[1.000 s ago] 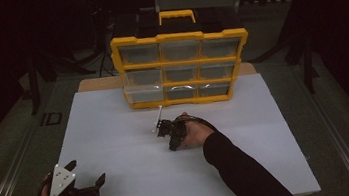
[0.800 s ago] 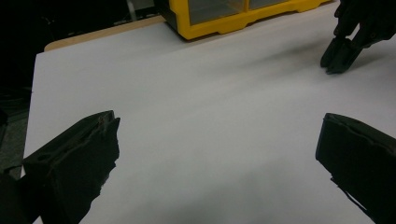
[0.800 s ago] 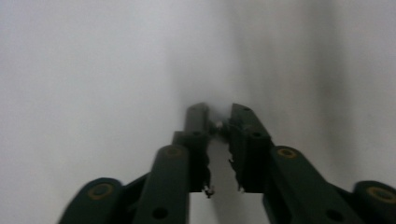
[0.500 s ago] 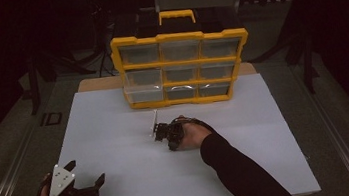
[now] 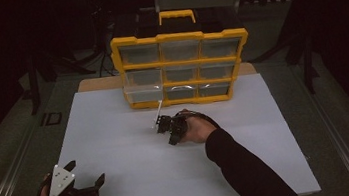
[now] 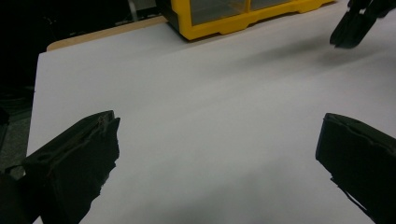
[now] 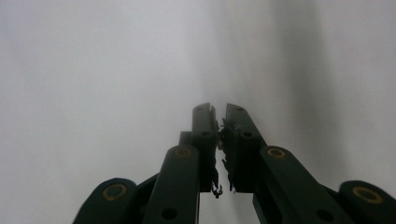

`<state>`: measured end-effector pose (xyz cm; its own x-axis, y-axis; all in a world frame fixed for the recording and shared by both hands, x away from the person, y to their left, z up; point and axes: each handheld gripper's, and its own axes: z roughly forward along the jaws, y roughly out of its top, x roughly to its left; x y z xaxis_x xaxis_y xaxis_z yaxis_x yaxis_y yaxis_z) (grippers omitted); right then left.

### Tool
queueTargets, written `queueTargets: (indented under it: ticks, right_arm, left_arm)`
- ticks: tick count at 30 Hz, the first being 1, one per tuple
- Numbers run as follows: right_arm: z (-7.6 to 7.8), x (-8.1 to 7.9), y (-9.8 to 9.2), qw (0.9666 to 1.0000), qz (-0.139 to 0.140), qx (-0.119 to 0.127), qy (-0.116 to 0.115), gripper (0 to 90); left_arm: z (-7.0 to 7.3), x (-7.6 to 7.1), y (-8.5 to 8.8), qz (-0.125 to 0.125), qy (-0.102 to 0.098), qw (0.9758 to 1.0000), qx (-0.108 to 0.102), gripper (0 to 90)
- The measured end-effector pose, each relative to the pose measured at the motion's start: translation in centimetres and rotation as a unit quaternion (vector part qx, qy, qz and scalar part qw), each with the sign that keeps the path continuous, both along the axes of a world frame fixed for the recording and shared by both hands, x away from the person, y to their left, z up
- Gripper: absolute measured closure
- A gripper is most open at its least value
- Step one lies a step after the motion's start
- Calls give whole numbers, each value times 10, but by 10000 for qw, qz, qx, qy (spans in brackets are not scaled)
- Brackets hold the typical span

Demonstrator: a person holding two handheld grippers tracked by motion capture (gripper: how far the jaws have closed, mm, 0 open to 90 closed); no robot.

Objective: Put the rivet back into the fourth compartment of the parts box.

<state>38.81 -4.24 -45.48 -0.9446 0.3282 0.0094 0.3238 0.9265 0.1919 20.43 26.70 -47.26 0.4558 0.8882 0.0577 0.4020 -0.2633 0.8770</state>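
Note:
My right gripper (image 5: 172,139) hangs over the middle of the white sheet (image 5: 111,136), just in front of the yellow drawer organizer (image 5: 179,38), tips down toward the paper. Its jaws stand shut in the right gripper view (image 7: 219,108), and I see nothing between them, just blurred white paper beyond. A thin pale strip on top of it looks like its plate seen edge-on. My left gripper (image 5: 87,171) rests at the sheet's near left corner, open wide over bare paper (image 6: 217,135). The right gripper (image 6: 348,30) is at the top right of the left gripper view.
The organizer (image 6: 233,21) has clear drawers in three rows and a yellow handle, and stands at the far edge of the sheet on a wooden tabletop (image 5: 95,84). Dark floor and stands surround the table.
The right gripper has shifted very slightly to the left. The left gripper has kept still.

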Motion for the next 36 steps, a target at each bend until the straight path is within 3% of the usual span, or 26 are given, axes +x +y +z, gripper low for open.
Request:
queueTargets:
  ticks: [12, 26, 36]
  right_arm:
    - [39, 9, -10, 9989, -113, 392, -248, 828]
    - [63, 14, -17, 9955, -254, 830, -381, 828]
    - [99, 25, -29, 9836, -501, 1592, -687, 829]
  left_arm:
    - [0, 0, 0, 10, 3, 10000, -14, 1]
    - [0, 0, 1, 24, -6, 10000, -12, 1]
    - [0, 0, 1, 26, -4, 10000, -11, 1]
